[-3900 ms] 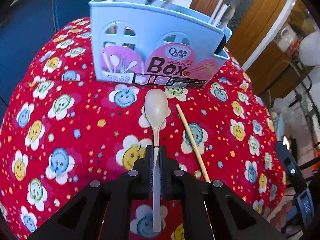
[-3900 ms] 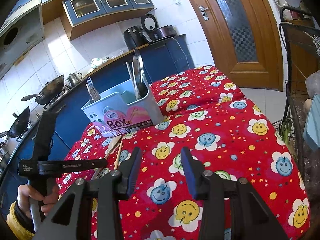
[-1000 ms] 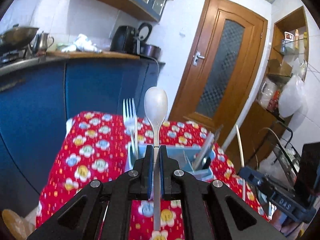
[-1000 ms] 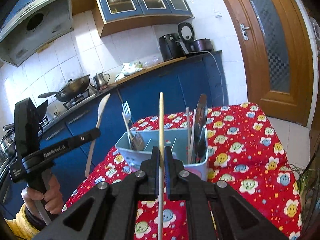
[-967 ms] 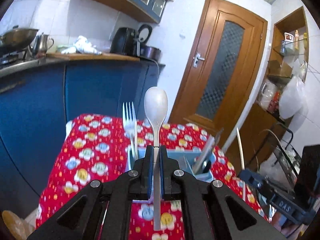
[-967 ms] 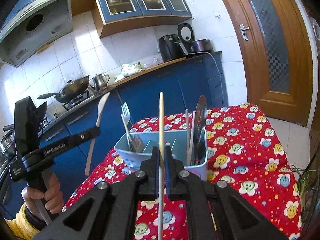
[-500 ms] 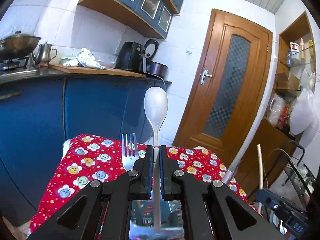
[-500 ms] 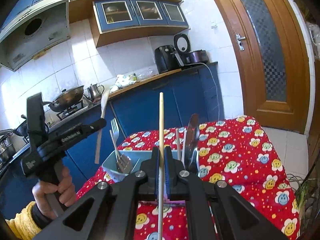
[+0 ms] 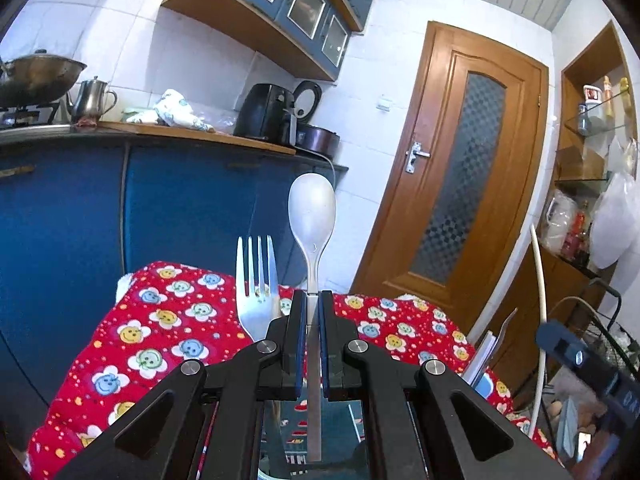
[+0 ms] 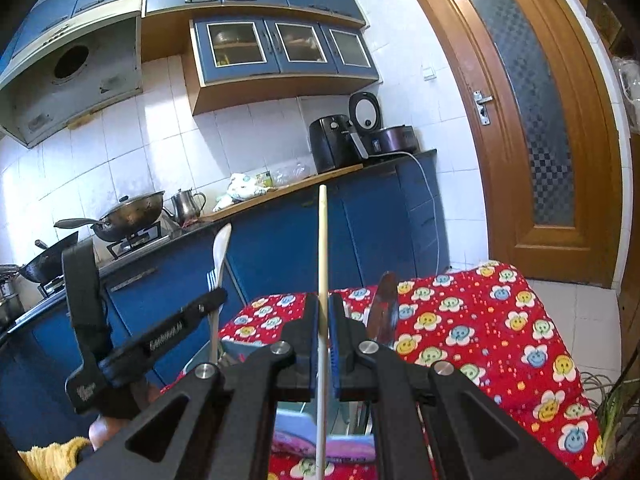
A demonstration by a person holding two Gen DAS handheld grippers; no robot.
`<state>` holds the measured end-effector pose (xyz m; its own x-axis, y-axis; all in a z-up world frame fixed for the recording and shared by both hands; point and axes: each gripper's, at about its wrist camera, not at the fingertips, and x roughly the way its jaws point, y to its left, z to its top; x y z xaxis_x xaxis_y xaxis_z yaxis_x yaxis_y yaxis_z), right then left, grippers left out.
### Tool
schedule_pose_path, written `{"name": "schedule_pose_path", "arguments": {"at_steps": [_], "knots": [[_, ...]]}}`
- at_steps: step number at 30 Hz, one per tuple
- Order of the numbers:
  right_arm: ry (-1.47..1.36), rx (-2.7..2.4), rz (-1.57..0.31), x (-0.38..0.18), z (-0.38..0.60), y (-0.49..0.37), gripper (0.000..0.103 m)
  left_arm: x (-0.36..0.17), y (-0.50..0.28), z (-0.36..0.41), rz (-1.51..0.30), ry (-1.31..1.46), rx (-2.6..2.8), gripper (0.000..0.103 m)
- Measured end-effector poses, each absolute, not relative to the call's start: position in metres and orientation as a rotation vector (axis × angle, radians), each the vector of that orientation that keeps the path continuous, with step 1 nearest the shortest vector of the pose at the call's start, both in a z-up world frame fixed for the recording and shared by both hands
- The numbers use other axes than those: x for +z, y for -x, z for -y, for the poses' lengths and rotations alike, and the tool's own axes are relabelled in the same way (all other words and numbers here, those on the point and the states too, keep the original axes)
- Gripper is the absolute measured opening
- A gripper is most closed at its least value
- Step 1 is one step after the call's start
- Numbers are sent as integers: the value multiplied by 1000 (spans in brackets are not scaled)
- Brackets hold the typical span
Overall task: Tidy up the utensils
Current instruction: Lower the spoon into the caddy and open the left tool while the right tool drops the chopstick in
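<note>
My left gripper [image 9: 313, 308] is shut on the handle of a pale spoon [image 9: 312, 216], held upright with its bowl up. Its handle end hangs over the light blue utensil holder [image 9: 487, 385], beside a fork [image 9: 256, 280] that stands in it. My right gripper [image 10: 323, 312] is shut on a single wooden chopstick [image 10: 322, 240], also upright, above the same holder [image 10: 294, 420]. The right wrist view shows the left gripper [image 10: 212, 300] at the left with the spoon [image 10: 221, 254]. A dark blade [image 10: 384, 308] rises from the holder.
The holder stands on a table under a red smiley-flower cloth [image 10: 500, 340]. A hand [image 10: 112, 428] in a yellow sleeve [image 10: 52, 460] grips the left tool. Blue cabinets [image 9: 180, 208], a counter and a wooden door [image 9: 460, 208] lie behind.
Both grippers have come in closer over the holder, which has slid down under their fingers. Much earlier the spoon and chopstick lay on the cloth and the right gripper was open.
</note>
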<state>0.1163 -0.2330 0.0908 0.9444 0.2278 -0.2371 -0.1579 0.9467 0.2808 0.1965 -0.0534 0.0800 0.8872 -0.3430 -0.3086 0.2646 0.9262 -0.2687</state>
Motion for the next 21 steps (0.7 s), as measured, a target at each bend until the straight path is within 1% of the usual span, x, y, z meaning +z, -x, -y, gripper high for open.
{"name": "schedule_pose_path", "arguments": {"at_steps": [9, 17, 21], "knots": [[-216, 202, -173, 89, 226, -136, 6, 65, -195, 57, -362, 217, -323, 5], [-149, 171, -142, 70, 213, -155, 6, 57, -193, 58, -349, 223, -320, 5], [-106, 175, -170, 60, 207, -153, 6, 54, -191, 61, -351, 204, -311, 5]]}}
